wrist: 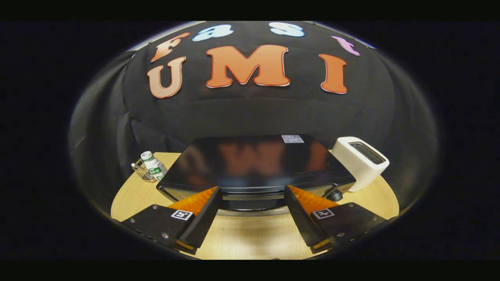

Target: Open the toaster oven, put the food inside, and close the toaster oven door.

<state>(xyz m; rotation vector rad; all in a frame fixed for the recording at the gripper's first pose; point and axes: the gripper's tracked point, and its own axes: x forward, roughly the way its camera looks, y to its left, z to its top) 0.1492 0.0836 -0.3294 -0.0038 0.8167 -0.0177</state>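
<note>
Pale wood worktop (250,238) right under me, and my gripper (253,197) is spread wide with nothing between the fingers. Just ahead of the tips sits the toaster oven (254,164), a glossy dark box with its door closed. Its handle (252,197), a metal bar across the top of the door, runs right between my fingers. I'd judge the oven heavy and rigid, so it should stay put when I pull; the bar looks smooth, maybe slippery, so I'll hook it at the middle. Beyond, to one side, a small plastic bottle (153,164) stands beside a wire basket (141,171); I can't tell what's in the basket. On the other side, a white toaster (361,160) with empty-looking slots.
</note>
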